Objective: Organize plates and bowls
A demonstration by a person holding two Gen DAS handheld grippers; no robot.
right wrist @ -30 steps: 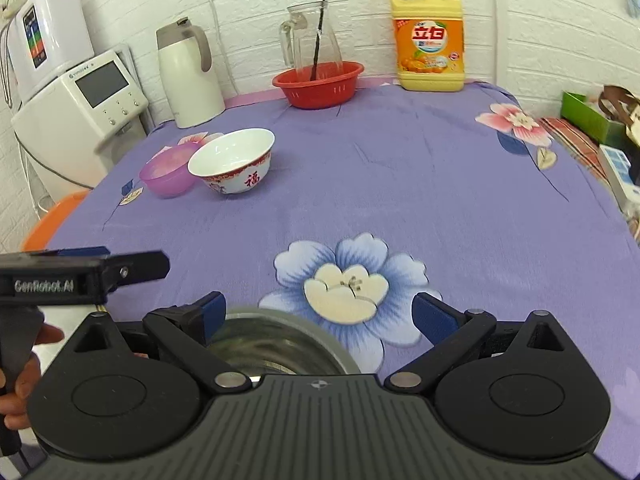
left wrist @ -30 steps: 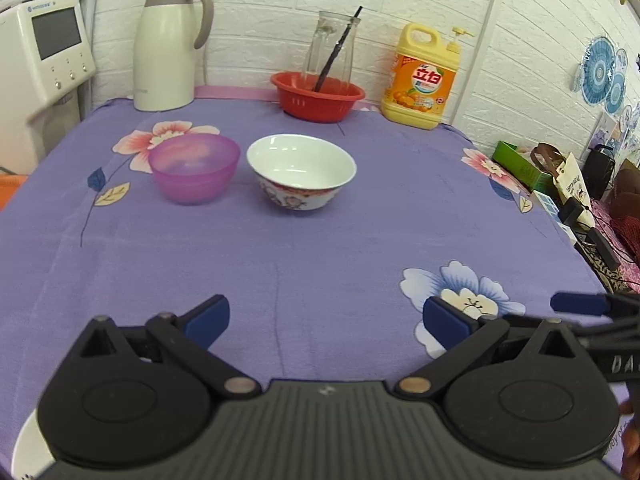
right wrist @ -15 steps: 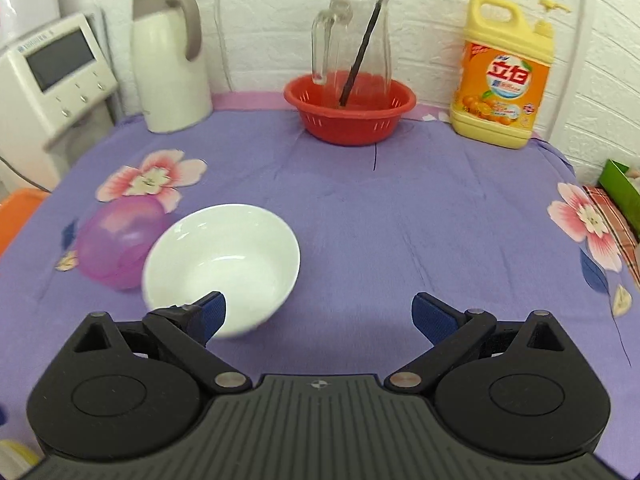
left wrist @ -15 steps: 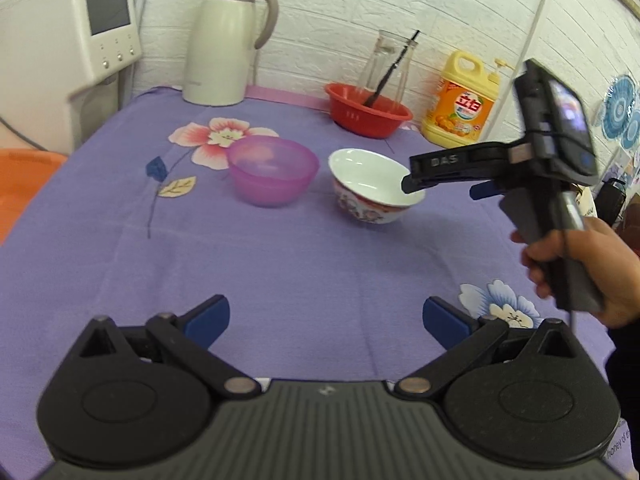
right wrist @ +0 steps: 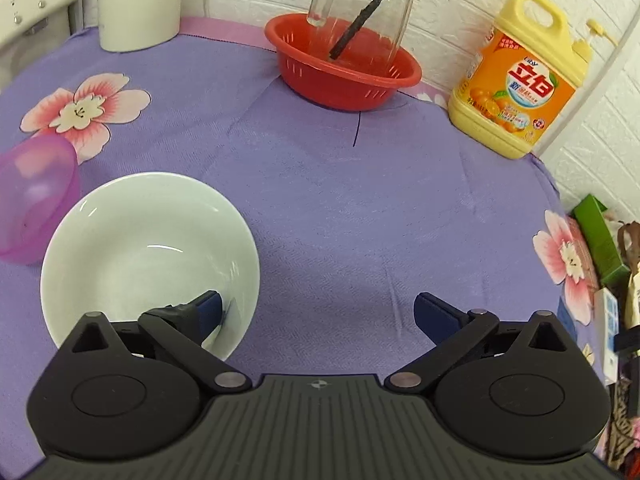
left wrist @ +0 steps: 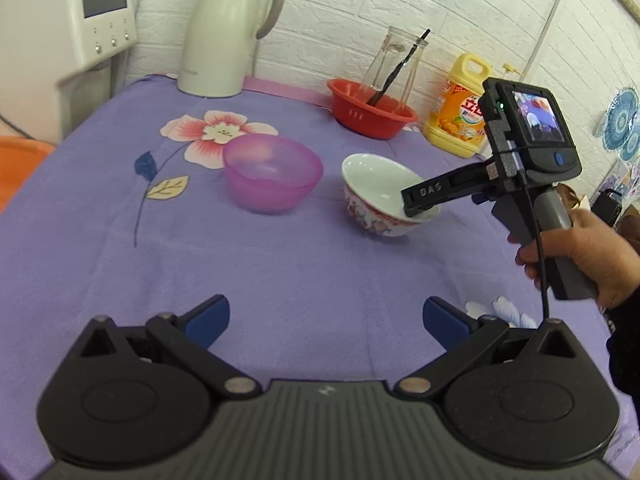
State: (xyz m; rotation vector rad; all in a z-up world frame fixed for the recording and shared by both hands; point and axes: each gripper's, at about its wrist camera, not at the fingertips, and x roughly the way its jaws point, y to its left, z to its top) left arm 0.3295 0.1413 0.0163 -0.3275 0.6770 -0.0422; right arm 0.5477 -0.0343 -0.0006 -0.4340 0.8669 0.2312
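Right gripper point(right wrist: 316, 312) spread wide, straddling near-right rim of white bowl point(right wrist: 148, 248); pink bowl point(right wrist: 34, 196) just left. Left gripper point(left wrist: 326, 316) spread over bare cloth.

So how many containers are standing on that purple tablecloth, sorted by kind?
Bowls: 2, the purple bowl and the white bowl
Red baskets: 1
Glass jugs: 1, standing in the basket
Thermos jugs: 1
Detergent bottles: 1
Total: 6
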